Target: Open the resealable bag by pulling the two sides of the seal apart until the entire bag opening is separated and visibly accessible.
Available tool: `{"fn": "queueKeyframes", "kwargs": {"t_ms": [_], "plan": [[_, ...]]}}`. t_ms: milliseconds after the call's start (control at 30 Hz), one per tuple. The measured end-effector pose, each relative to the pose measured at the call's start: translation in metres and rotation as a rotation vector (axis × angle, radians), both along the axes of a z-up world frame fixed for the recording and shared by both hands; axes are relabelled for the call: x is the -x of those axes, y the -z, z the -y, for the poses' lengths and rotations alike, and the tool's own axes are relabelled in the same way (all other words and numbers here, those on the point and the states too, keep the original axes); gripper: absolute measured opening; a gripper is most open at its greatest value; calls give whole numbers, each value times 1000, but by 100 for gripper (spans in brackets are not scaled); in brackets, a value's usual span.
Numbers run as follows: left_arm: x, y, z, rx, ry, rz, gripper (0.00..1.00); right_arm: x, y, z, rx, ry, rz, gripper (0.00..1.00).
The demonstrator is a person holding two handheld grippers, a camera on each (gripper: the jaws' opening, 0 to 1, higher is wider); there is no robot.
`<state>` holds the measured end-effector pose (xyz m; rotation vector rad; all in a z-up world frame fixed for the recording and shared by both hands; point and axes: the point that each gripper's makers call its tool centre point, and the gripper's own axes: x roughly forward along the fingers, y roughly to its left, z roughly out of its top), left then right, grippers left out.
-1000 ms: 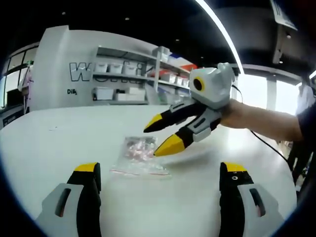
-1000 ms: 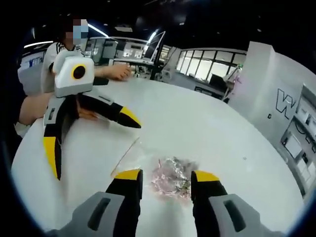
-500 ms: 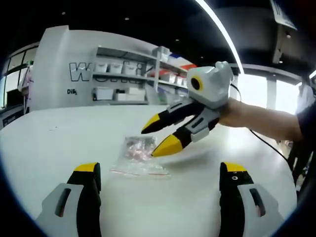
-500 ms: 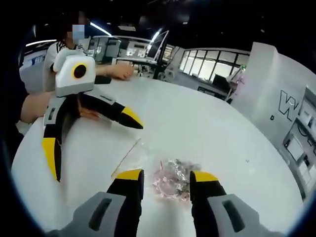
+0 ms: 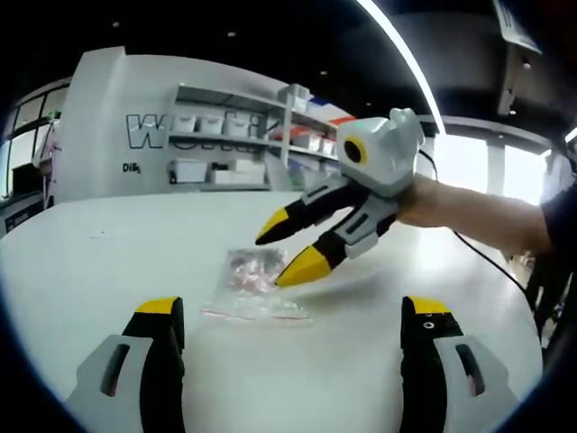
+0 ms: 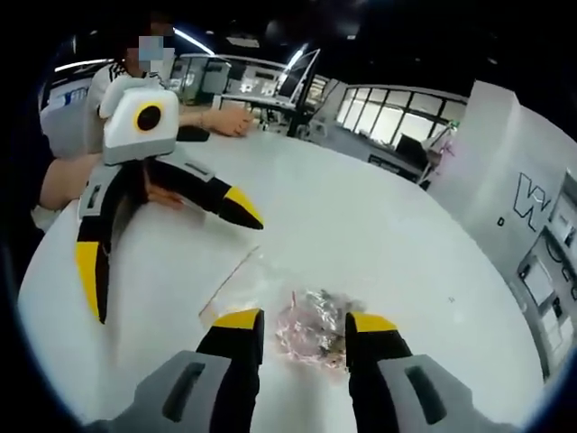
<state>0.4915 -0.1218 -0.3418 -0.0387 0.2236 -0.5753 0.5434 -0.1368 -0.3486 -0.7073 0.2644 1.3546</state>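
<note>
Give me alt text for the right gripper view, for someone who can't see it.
A clear resealable bag holding small pinkish items lies flat on a white round table, between the open jaws of the right hand-held gripper. The left hand-held gripper, jaws open, hangs over the table at left, with a seated person behind.

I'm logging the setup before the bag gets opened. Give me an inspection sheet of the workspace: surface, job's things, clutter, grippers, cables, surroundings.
Surface: white round table, glossy, bare around the bag.
Job's things: clear resealable bag lying flat on the table, pinkish contents inside; whether the seal is shut, cannot tell.
Clutter: nothing seen.
Grippers: left gripper open, short of the bag, touching nothing; right gripper open, jaws either side of the bag's contents end, contact cannot be told.
Cables: a dark cable trails behind the person's forearm.
Surroundings: shelves with boxes behind the table, windows, a seated person's hand resting on the table's far edge.
</note>
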Motion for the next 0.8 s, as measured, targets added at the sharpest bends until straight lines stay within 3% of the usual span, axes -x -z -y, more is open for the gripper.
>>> {"fn": "queueKeyframes", "kwargs": {"t_ms": [600, 800], "plan": [[1, 0, 0, -5, 1, 0, 99, -2, 3, -1, 35, -27, 13, 32], [1, 0, 0, -3, 0, -1, 99, 2, 3, -5, 52, -75, 18, 27]]}}
